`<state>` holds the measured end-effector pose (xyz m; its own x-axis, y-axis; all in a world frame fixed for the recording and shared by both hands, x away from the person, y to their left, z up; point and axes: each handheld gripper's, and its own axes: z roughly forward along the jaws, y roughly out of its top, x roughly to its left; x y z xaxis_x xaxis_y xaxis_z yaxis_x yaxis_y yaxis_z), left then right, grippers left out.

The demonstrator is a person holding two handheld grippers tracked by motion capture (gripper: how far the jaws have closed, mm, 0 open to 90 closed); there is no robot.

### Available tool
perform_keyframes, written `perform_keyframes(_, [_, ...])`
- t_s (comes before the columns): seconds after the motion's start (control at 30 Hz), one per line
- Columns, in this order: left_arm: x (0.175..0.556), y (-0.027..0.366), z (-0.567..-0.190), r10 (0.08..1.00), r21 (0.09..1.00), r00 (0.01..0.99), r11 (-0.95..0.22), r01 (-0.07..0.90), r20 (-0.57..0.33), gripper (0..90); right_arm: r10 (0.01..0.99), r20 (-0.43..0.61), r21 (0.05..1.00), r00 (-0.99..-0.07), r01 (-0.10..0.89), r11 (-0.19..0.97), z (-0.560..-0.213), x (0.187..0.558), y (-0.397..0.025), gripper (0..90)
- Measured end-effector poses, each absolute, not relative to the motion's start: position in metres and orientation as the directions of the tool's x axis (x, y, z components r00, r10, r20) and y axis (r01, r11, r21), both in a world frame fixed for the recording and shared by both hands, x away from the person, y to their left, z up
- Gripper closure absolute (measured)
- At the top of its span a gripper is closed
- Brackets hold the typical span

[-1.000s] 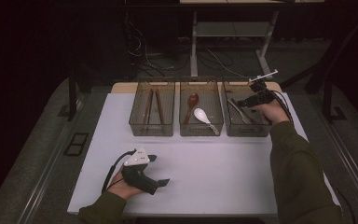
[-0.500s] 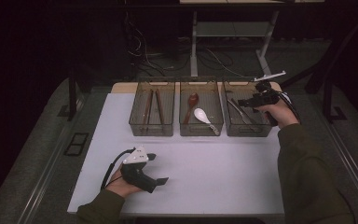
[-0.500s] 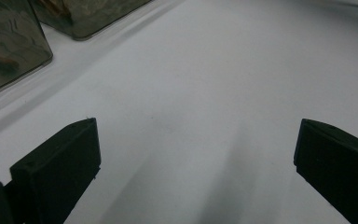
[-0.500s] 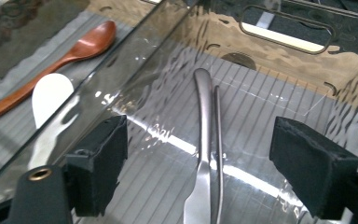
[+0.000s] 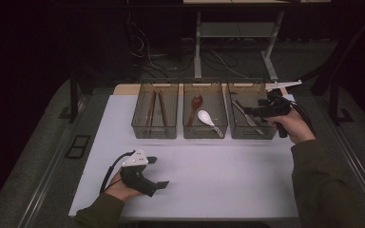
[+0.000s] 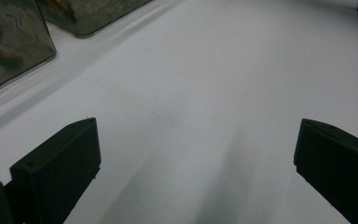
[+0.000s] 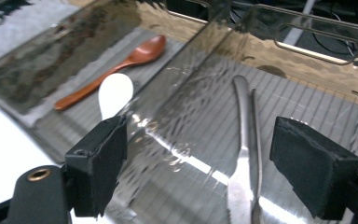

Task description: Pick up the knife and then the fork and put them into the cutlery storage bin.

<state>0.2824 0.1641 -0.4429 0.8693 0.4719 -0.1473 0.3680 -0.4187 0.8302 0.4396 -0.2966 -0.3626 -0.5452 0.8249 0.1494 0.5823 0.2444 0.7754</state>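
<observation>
Right gripper (image 5: 251, 111) hovers over the right-hand bin (image 5: 250, 132) at about 2 o'clock on the white surface (image 5: 218, 180), fingers (image 7: 98, 163) spread wide above what look like two metal utensils (image 7: 244, 154), touching neither. Middle bin (image 5: 205, 132) holds a wooden spoon (image 7: 116, 70) and a white spoon (image 7: 115, 93). Left gripper (image 5: 158, 172) sits low at 7 o'clock, fingers (image 6: 60, 168) wide over bare surface.

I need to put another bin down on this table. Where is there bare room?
The white mat is bare from the bins' near sides to its near edge, between the left gripper and the right sleeve. The far strip is crowded: three bins side by side, right gripper over the rightmost.
</observation>
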Motion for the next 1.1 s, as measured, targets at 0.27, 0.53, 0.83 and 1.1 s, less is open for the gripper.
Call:
perform_keyframes(0.27, [0.281,0.165,-0.443,0.472,0.827,0.871,-0.429,0.363,-0.137,0.0,0.805,0.139,0.802,-0.577,0.542,0.25,-0.366,0.409,-0.298,18.3])
perform_keyframes(0.53, [0.28,0.167,-0.442,0.483,0.827,0.865,-0.425,0.367,-0.135,0.0,0.771,0.135,0.828,-0.623,0.498,0.257,-0.368,0.376,-0.292,17.6])
perform_keyframes(0.83, [0.279,0.167,-0.442,0.485,0.826,0.864,-0.427,0.368,-0.134,0.0,0.74,0.123,0.839,-0.662,0.468,0.278,-0.381,0.343,-0.285,17.6])
perform_keyframes(1.1, [0.277,0.168,-0.442,0.487,0.827,0.863,-0.426,0.368,-0.133,0.0,0.731,0.124,0.852,-0.671,0.449,0.268,-0.399,0.32,-0.286,17.1])
